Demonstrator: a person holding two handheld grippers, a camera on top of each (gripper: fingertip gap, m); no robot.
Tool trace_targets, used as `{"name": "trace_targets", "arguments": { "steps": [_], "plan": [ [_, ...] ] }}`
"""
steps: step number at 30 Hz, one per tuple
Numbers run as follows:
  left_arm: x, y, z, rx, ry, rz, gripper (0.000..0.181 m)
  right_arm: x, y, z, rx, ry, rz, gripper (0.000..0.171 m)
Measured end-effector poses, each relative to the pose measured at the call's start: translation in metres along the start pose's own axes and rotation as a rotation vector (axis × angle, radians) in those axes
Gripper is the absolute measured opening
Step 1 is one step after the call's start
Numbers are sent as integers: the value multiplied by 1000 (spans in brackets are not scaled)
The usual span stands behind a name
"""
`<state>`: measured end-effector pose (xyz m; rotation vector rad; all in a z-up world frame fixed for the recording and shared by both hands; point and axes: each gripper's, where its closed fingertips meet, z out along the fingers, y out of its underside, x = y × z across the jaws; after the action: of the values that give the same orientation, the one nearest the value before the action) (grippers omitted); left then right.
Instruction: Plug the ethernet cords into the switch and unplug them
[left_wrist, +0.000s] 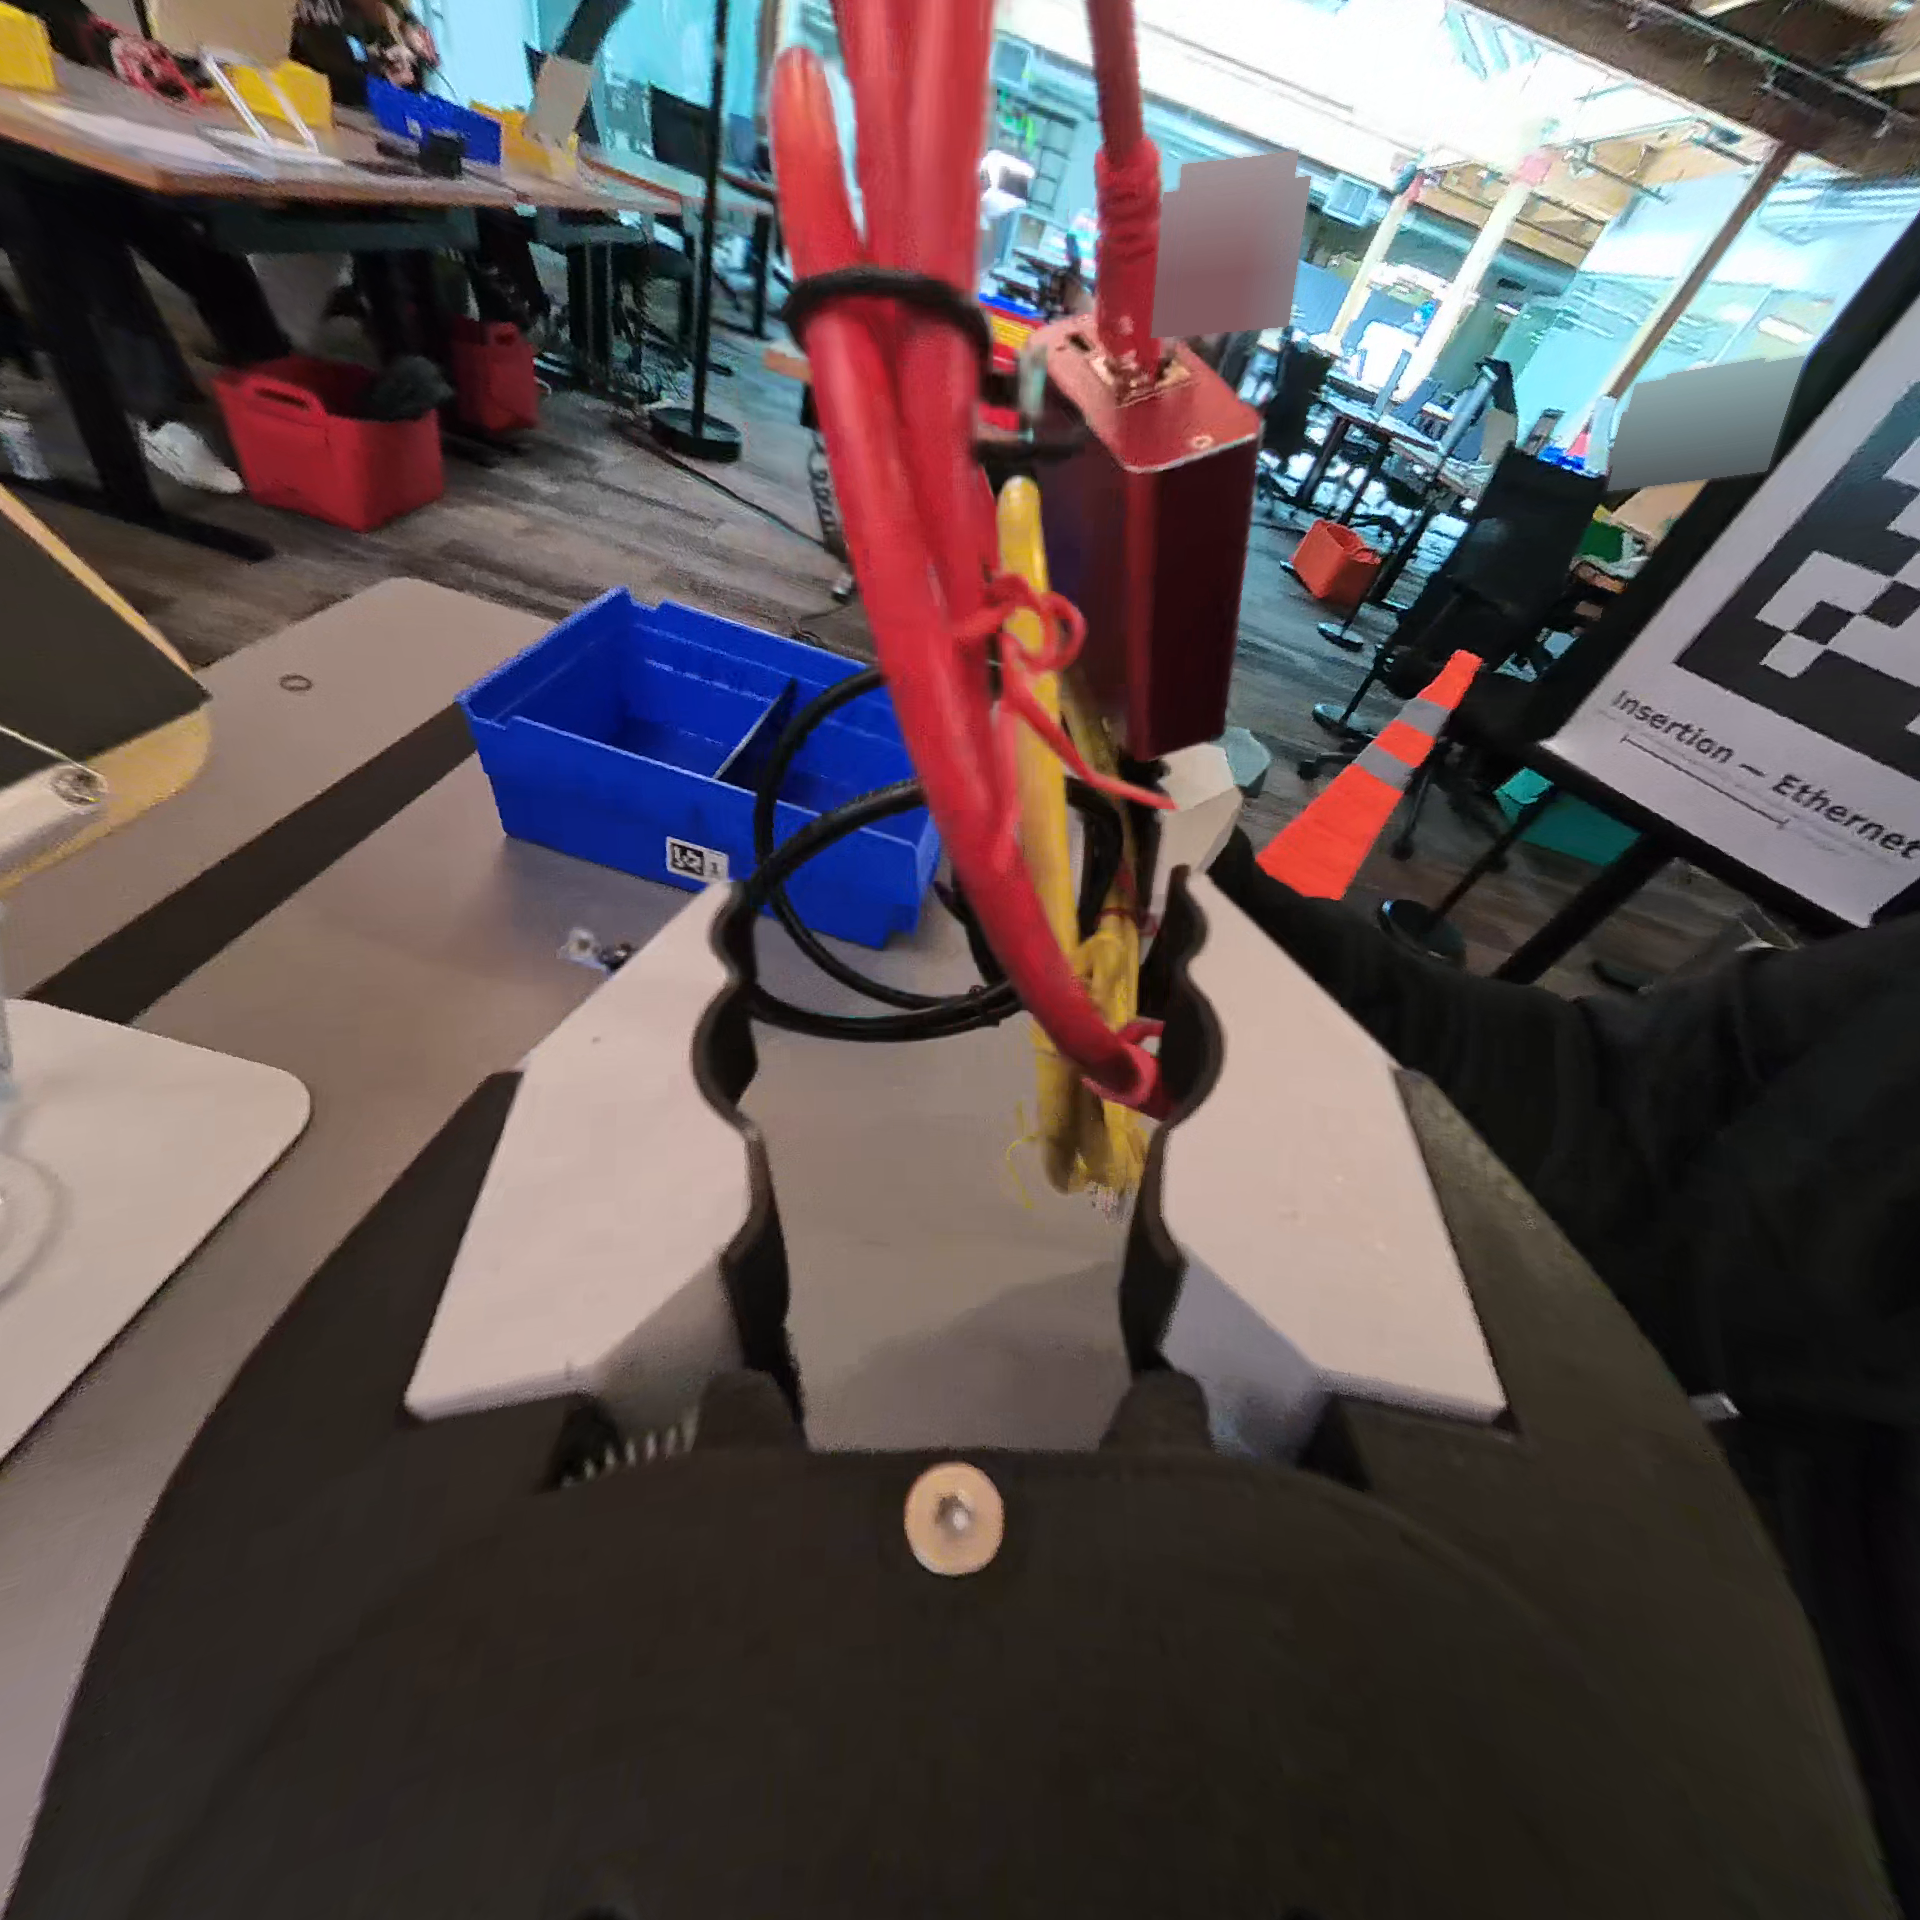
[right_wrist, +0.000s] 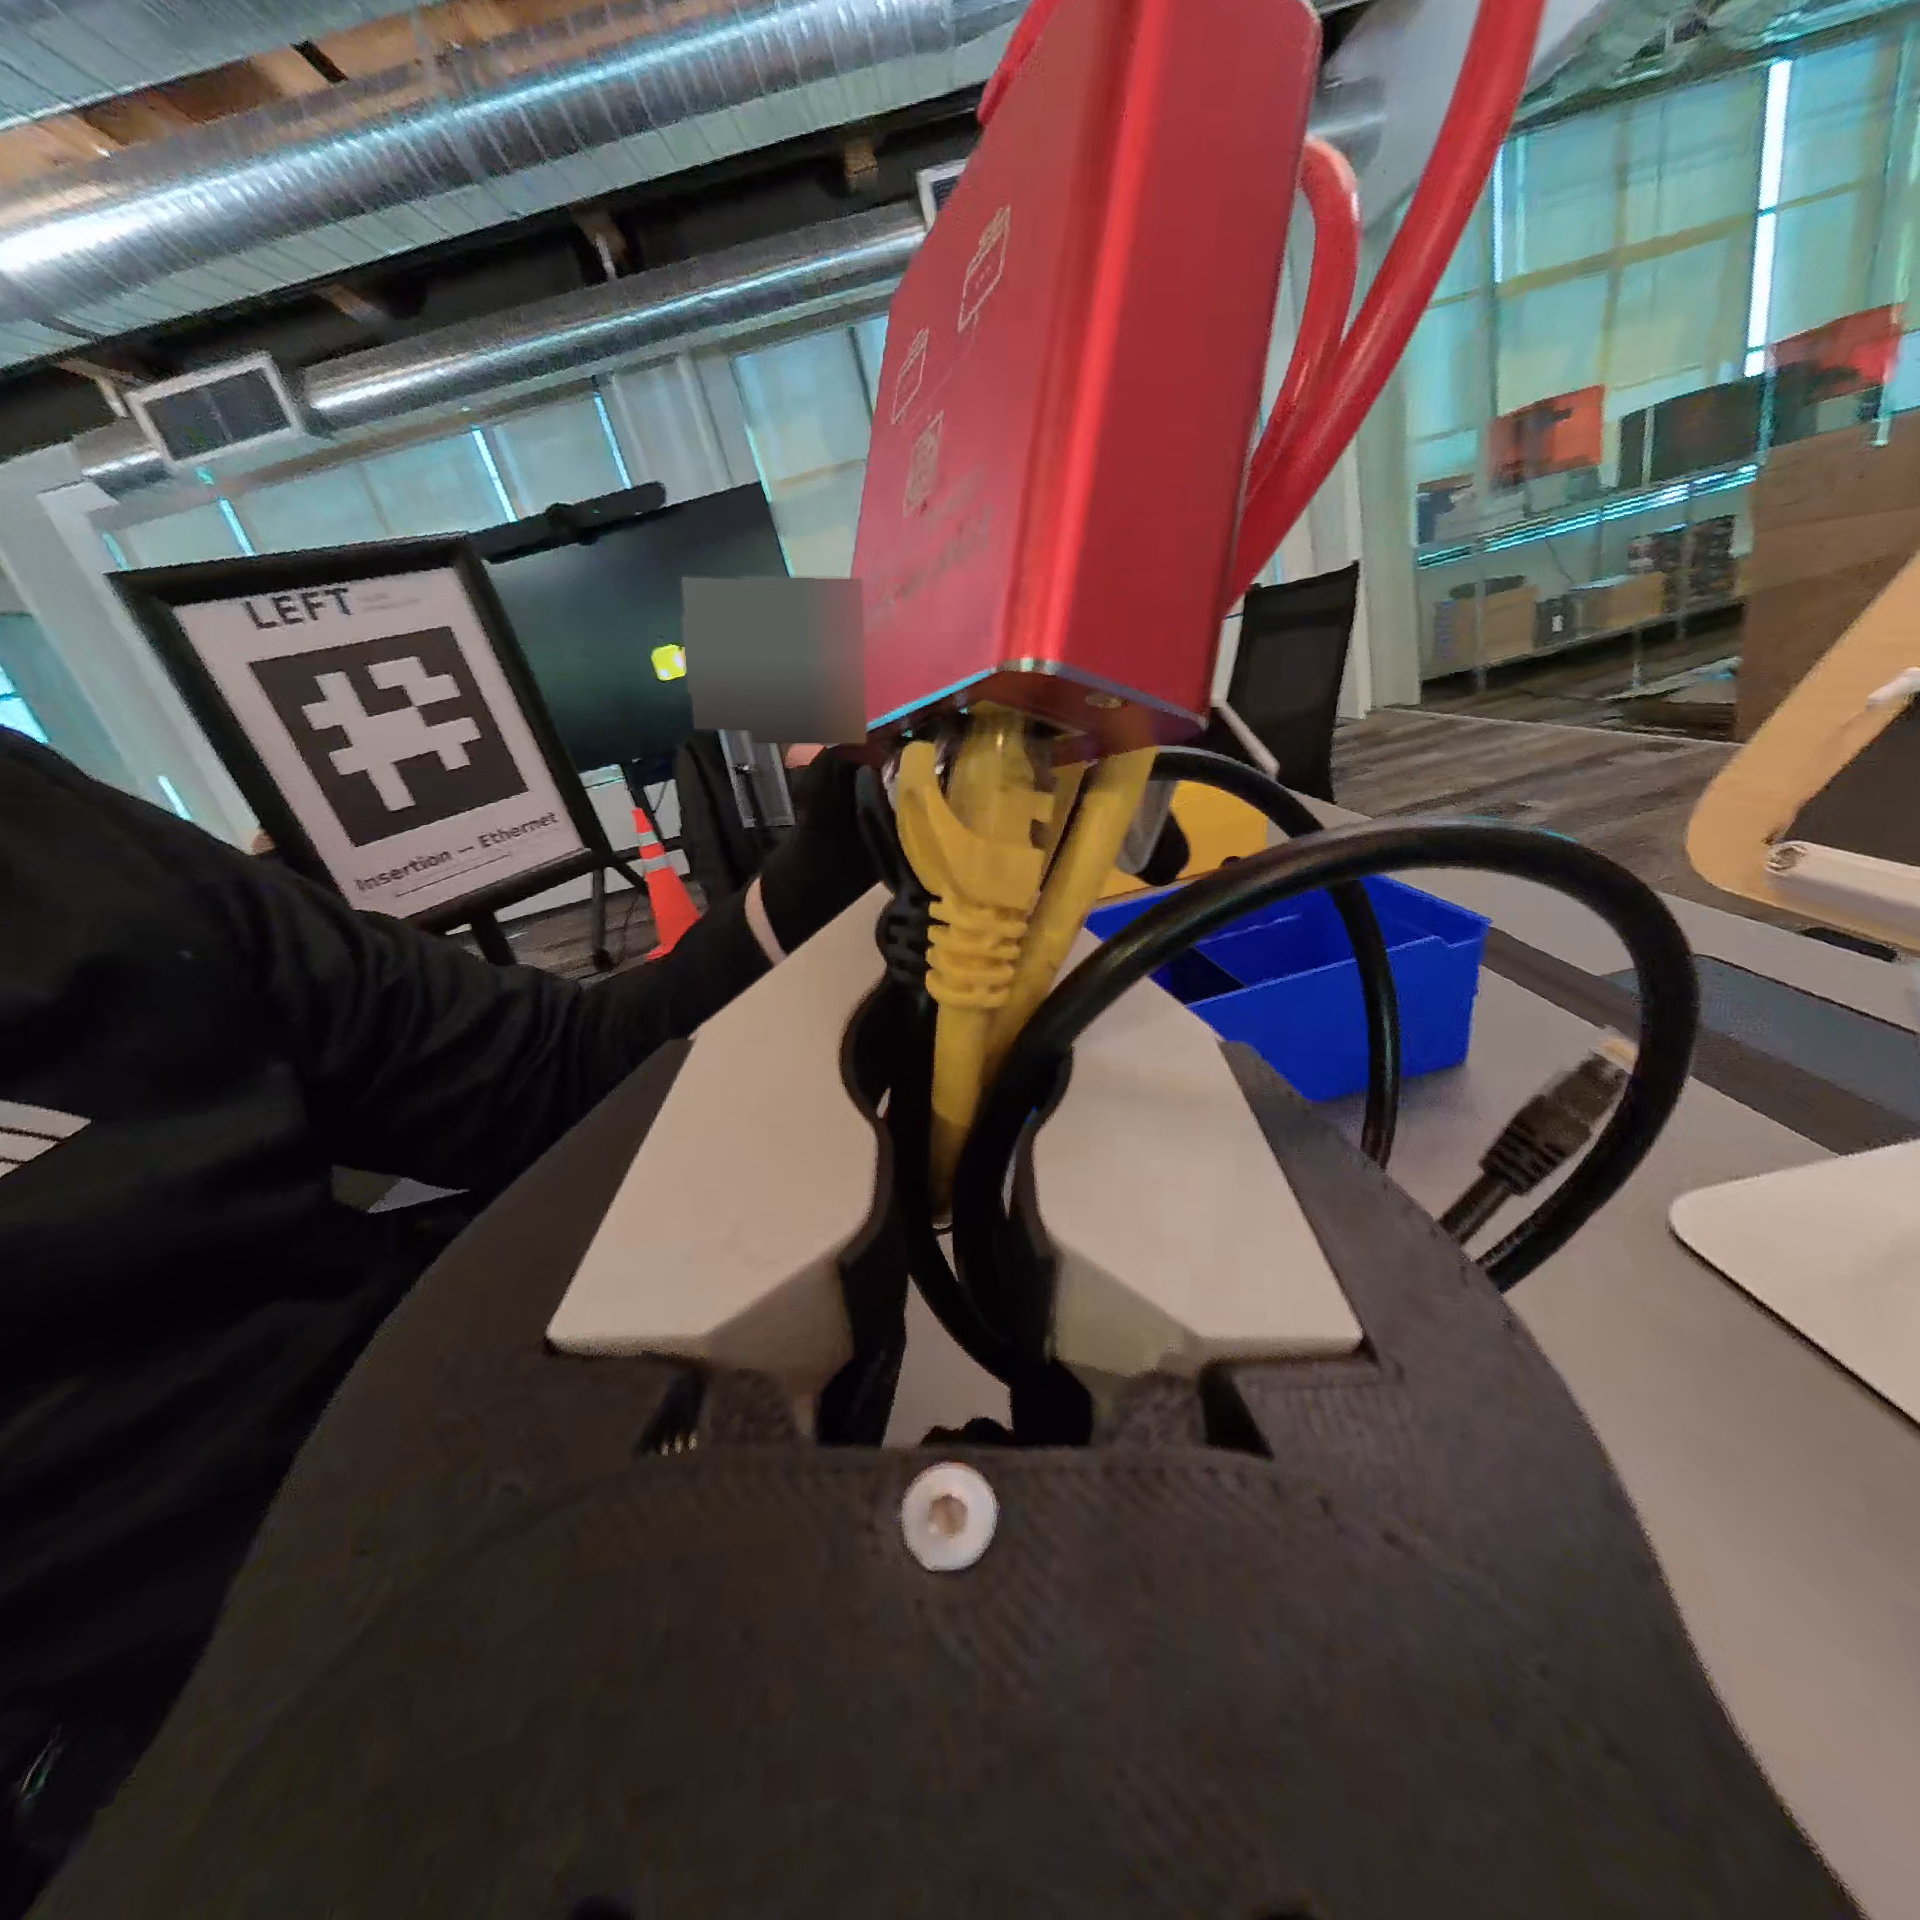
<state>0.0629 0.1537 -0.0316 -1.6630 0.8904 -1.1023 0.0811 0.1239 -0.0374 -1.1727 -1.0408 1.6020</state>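
Observation:
A red switch (left_wrist: 1153, 551) hangs upright in the air above the table; it also shows in the right wrist view (right_wrist: 1039, 416). A red ethernet cord (left_wrist: 1127, 229) is plugged into its top, and a tied red cable bundle (left_wrist: 904, 468) hangs beside it. A yellow cord (right_wrist: 977, 894) is plugged into its underside. My right gripper (right_wrist: 966, 997) is shut on that yellow cord just below the switch, with a black cord (right_wrist: 1455, 862) looping through the jaws. My left gripper (left_wrist: 956, 904) is open, with the red loop and a yellow bundle (left_wrist: 1081, 1091) by its right finger.
A blue bin (left_wrist: 644, 748) sits on the grey table (left_wrist: 364, 987) behind the cords. A loose black plug (right_wrist: 1548, 1132) hangs right. White base plates (left_wrist: 125, 1143) lie at the table's sides. A marker sign (right_wrist: 374, 727) and an orange cone (left_wrist: 1371, 790) stand beyond. Left tips to right tips: about 4 cm.

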Motion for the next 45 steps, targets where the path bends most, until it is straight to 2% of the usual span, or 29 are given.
{"name": "trace_targets", "arguments": {
  "steps": [2,9,13,16,18,20,24,26,28,30,31,37,39,41,43,45],
  "plan": [
    [-5,5,3,-16,-5,-6,93,-6,4,2,-5,-52,18,11],
    [10,12,17,-4,213,-25,131,-34,8,2,2,-258,61,10],
    [23,12,23,15,347,-15,140,-50,14,1,-6,-381,93,8],
    [28,23,31,-21,437,-51,139,-67,14,2,10,-487,102,7],
    [41,26,27,-10,569,-90,131,-68,19,5,-20,-493,109,5],
    [48,30,24,-15,639,-107,115,-68,20,3,-20,-503,121,5],
    [48,36,25,-13,702,-145,90,-72,24,-1,-31,-551,155,4],
    [45,35,22,22,701,-139,75,-68,25,-1,-35,-535,169,5],
    [41,32,18,59,688,-125,46,-58,24,-2,-29,-490,187,7],
    [34,33,22,68,605,-111,20,-46,24,-3,-21,-437,202,12],
    [30,34,24,69,564,-92,15,-41,26,-2,-32,-407,196,13],
    [11,29,24,110,387,-51,12,-5,31,-5,-120,-146,140,26],
    [2,28,23,94,310,-50,12,15,40,-13,-205,-6,106,43],
    [-8,25,22,85,231,-60,12,32,42,-25,-273,128,53,51],
    [-21,27,20,44,133,-51,12,48,48,-45,-414,293,-67,51],
    [-32,29,18,-2,45,-43,13,50,42,-64,-575,424,-282,37]
  ]
}}
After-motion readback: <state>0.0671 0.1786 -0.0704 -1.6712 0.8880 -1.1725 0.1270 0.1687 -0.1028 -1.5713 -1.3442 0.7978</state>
